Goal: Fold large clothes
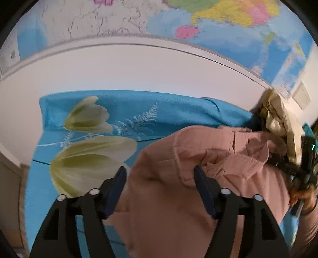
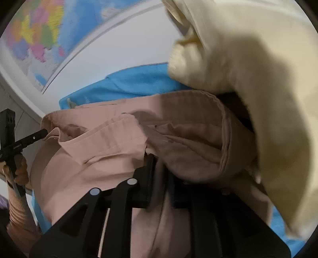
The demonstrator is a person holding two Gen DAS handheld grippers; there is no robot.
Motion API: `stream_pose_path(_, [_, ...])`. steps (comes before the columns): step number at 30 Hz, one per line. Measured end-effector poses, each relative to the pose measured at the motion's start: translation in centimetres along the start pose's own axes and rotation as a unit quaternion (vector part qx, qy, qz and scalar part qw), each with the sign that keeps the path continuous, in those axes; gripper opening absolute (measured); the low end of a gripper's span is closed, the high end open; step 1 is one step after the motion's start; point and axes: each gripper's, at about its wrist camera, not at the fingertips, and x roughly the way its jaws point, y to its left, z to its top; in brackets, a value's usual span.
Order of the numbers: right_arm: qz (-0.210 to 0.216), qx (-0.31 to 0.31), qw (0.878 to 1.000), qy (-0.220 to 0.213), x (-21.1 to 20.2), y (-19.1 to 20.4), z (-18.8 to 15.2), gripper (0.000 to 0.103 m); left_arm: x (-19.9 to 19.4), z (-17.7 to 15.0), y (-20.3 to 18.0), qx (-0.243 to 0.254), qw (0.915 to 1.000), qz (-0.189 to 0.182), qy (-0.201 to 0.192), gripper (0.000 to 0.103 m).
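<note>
Blue floral sheet (image 1: 159, 111) under pink garment (image 1: 169, 198); wall map (image 1: 228, 17), text unreadable. Left gripper (image 1: 160, 174) released; right gripper (image 2: 159, 162) grasping garment.

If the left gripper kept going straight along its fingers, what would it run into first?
Most likely the pink garment: its folded edge lies right ahead, between the open fingers of the left gripper. The blue floral sheet lies beyond and to the left. Depth is hard to judge through the fisheye.
</note>
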Motion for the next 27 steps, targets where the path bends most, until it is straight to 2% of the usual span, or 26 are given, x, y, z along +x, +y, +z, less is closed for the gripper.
stream_pose_path(1, [-0.007, -0.018, 1.0, -0.011, -1.0, 0.5, -0.2, 0.037, -0.5, -0.4, -0.1, 0.009, 1.0, 0.001, -0.004, 0.073])
stream_pose_path(6, [-0.004, -0.092, 0.995, -0.045, -3.6, 4.0, -0.1, 0.037, -1.1, -2.1, -0.9, 0.064, 0.9979, 0.004, 0.003, 0.078])
stream_pose_path(10, [-0.01, -0.12, 0.993, -0.02, -0.5, 5.4, 1.5, 0.036, 1.5, -2.5, -0.9, 0.076, 0.9958, 0.034, 0.038, 0.077])
stream_pose_path(11, [-0.014, -0.114, 0.993, -0.011, 0.5, 5.1, 2.0, 0.035, 2.0, -2.5, -0.7, 0.073, 0.9956, 0.04, 0.044, 0.074])
stream_pose_path(12, [-0.022, -0.107, 0.994, -0.002, 1.9, 4.9, 2.7, 0.034, 2.7, -2.2, -0.3, 0.063, 0.9956, 0.048, 0.05, 0.071])
stream_pose_path(14, [-0.036, -0.089, 0.995, 0.0, 3.3, 4.2, 3.7, 0.024, 3.4, -1.5, 1.1, 0.026, 0.9974, 0.03, 0.06, 0.062])
stream_pose_path(15, [-0.053, -0.081, 0.995, -0.002, 4.1, 3.7, 4.6, 0.022, 3.6, -1.2, 1.9, 0.0, 0.998, 0.015, 0.061, 0.061])
stream_pose_path(17, [-0.058, -0.048, 0.997, -0.004, 4.9, 2.4, 5.7, 0.011, 3.8, -0.7, 3.4, -0.042, 0.9972, 0.011, 0.061, 0.061])
stream_pose_path(20, [-0.045, -0.006, 0.999, 0.005, 5.1, 0.5, 6.4, 0.009, 3.8, -0.5, 5.4, -0.095, 0.9934, 0.015, 0.062, 0.064])
stream_pose_path(21, [-0.045, -0.009, 0.999, 0.005, 4.7, 0.6, 6.2, 0.012, 3.6, -0.6, 5.8, -0.102, 0.9929, 0.019, 0.059, 0.066])
stream_pose_path(22, [-0.049, -0.017, 0.999, -0.001, 3.9, 0.8, 5.9, 0.019, 3.3, -0.7, 5.9, -0.1, 0.9933, 0.024, 0.053, 0.068])
stream_pose_path(23, [-0.042, -0.023, 0.999, -0.008, 2.8, 1.1, 5.5, 0.031, 3.0, -0.9, 5.9, -0.095, 0.994, 0.026, 0.049, 0.069])
stream_pose_path(24, [-0.029, -0.03, 0.999, -0.018, 1.5, 1.3, 4.9, 0.035, 2.5, -1.1, 5.9, -0.088, 0.9948, 0.026, 0.044, 0.07])
stream_pose_path(26, [-0.008, -0.046, 0.998, -0.036, -1.6, 1.6, 3.3, 0.052, 1.4, -1.6, 5.9, -0.079, 0.9962, -0.001, 0.036, 0.073])
stream_pose_path(27, [0.0, -0.055, 0.997, -0.046, -3.5, 1.6, 2.2, 0.055, 0.7, -2.0, 5.8, -0.071, 0.9967, -0.022, 0.034, 0.075])
